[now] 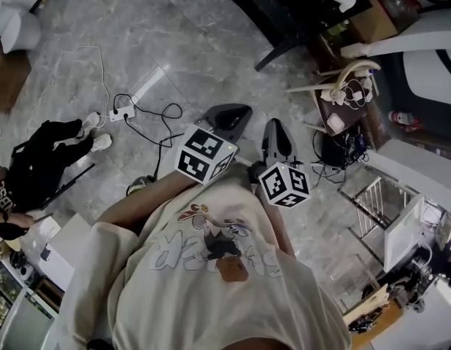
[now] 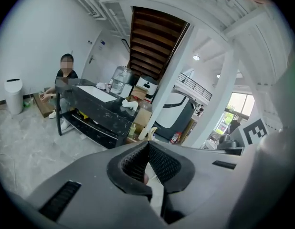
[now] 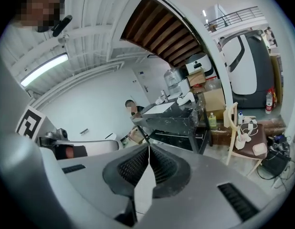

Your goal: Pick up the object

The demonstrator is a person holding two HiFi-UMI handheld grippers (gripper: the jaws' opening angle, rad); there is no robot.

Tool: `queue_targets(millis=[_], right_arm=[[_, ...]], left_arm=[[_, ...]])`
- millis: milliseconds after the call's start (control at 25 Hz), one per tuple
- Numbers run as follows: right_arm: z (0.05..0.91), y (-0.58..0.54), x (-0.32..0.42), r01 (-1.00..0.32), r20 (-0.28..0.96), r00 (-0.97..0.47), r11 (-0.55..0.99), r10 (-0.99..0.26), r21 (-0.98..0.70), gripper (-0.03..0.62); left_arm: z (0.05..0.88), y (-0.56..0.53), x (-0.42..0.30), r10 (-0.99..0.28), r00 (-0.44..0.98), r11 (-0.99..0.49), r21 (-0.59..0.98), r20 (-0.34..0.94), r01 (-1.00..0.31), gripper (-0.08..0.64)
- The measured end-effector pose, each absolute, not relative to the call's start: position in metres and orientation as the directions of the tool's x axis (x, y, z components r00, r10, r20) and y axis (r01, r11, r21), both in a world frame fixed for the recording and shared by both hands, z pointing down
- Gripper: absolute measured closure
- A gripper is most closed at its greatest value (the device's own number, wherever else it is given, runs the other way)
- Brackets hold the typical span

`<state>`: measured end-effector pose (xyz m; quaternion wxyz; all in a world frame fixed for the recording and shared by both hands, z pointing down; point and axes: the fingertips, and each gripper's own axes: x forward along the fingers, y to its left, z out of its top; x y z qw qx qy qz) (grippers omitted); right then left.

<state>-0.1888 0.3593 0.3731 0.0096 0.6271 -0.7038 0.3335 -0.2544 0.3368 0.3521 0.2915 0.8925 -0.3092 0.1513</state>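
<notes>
**Head view**
- Person: a cream printed T-shirt (image 1: 211, 268) is seen from above, with both grippers held out in front over the grey marble floor (image 1: 174, 42).
- Left gripper (image 1: 246, 111): it is held to the left, pointing to the far right, with its marker cube (image 1: 205, 154) nearest the body.
- Right gripper (image 1: 276, 124): it is held just right of the left one, pointing away, with its marker cube (image 1: 284, 184) near.
- Floor items: a white power strip (image 1: 122, 113) with black cables lies far left; a seated person in black (image 1: 43, 159) is at the left edge.
- Furniture: a black table (image 1: 298, 9) stands far right, and a wooden chair (image 1: 349, 86) is set just right of it.

**Left gripper view**
- Left gripper (image 2: 148, 147): the jaws are closed, the ribbed pads meeting at the tips.
- Beyond: the black table (image 2: 97, 111) is seen ahead, with the seated person (image 2: 66, 78) at its left end and a white bin (image 2: 14, 95) at the far left.

**Right gripper view**
- Right gripper (image 3: 148, 149): the jaws are closed tip to tip, pad against pad.
- Beyond: the black table (image 3: 176, 120) is seen ahead, and the wooden chair (image 3: 240, 132) is to its right.

**Task thing**
- Object: it cannot be singled out in any view.
</notes>
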Motion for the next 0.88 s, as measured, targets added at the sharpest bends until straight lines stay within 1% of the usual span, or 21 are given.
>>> queue_targets(millis=[160,440,640,880], right_arm=[[0.374,0.358,-0.204,-0.880,0.435,-0.219,-0.016,-0.873,-0.475,0.571],[0.386,0.350,-0.210,-0.870,0.446,-0.212,-0.039,-0.869,-0.491,0.572],[0.402,0.349,-0.202,-0.836,0.482,-0.200,-0.108,-0.853,-0.537,0.572],[0.411,0.328,-0.189,-0.840,0.479,-0.197,-0.104,-0.855,-0.533,0.572]], left_arm=[[0.349,0.331,-0.266,-0.452,0.779,-0.648,0.441,0.434,-0.622,0.546],[0.360,0.322,-0.267,-0.404,0.796,-0.658,0.462,0.450,-0.595,0.546],[0.372,0.325,-0.257,-0.337,0.807,-0.679,0.468,0.486,-0.565,0.546],[0.382,0.302,-0.254,-0.357,0.781,-0.649,0.465,0.512,-0.602,0.546]])
